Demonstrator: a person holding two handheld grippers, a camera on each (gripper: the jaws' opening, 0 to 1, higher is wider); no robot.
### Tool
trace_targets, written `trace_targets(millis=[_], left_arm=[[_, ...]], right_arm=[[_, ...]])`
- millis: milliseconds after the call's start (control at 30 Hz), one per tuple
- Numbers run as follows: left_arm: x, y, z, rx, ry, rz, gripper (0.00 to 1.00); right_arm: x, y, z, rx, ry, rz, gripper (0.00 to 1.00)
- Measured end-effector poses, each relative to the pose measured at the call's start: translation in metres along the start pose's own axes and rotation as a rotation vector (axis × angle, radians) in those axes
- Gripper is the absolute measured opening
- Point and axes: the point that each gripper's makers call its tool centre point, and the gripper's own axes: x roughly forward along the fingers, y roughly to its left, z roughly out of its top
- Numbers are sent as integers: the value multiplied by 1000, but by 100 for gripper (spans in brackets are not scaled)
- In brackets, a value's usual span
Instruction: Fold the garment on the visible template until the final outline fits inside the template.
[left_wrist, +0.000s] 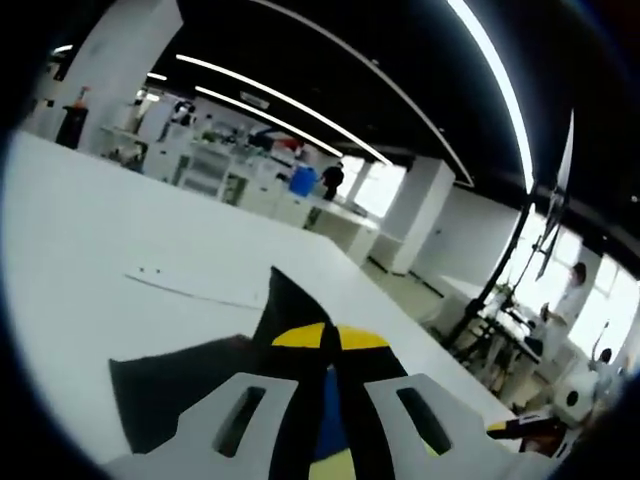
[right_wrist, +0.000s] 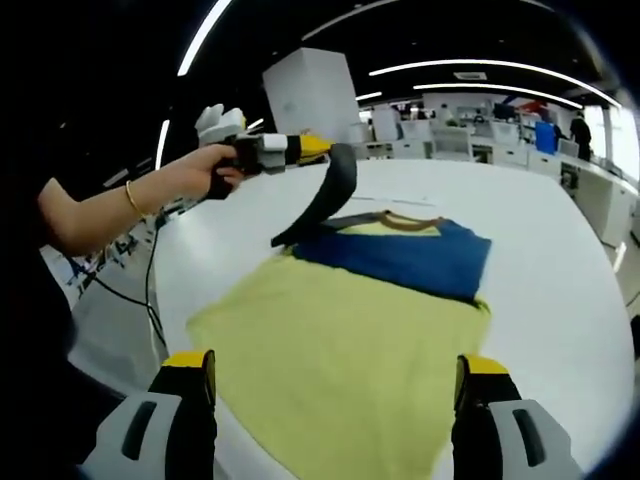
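Left gripper view, jaws: your left gripper (left_wrist: 328, 400) has its two jaws drawn close together on a dark strip of fabric that runs up between them; you are holding the dark sleeve (left_wrist: 300, 320) there.
Left gripper view, garment: the dark cloth (left_wrist: 170, 385) spreads left of the jaws over the white table (left_wrist: 90, 250); blue and yellow patches show between the jaws.
Left gripper view, template: a thin pale outline (left_wrist: 195, 290) lies on the table beyond the cloth; whether it is the template edge cannot be told.
Right gripper view, jaws: your right gripper (right_wrist: 335, 395) stands wide, both yellow-tipped jaws apart and holding nothing, just over the near hem.
Right gripper view, garment: the shirt (right_wrist: 350, 350) lies flat on the table (right_wrist: 560, 250), yellow body near you, blue band (right_wrist: 410, 255) across the chest, collar on the far side.
Right gripper view, other hand: your hand (right_wrist: 195, 175) lifts the left gripper (right_wrist: 275, 150) above the table's far left, the dark sleeve (right_wrist: 325, 200) hanging from it in an arc to the shoulder.
Step, judged: carry the sleeve inward across the chest, lay it flat, release once it rests without a twist.
Step, care: keep the body from dragging; pin the hem with the right jaws if it creeps.
Containers: the table holds no container near the garment.
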Motion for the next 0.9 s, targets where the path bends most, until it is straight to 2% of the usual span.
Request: trace_targets(millis=[467,900], left_arm=[[33,-43,-17,-4,0,-141,0],[57,-78,-47,4,71,-255,0]], right_arm=[[-6,-9,-9,15,15,-29,99],[-6,-12,-12,29,22,-37,99]])
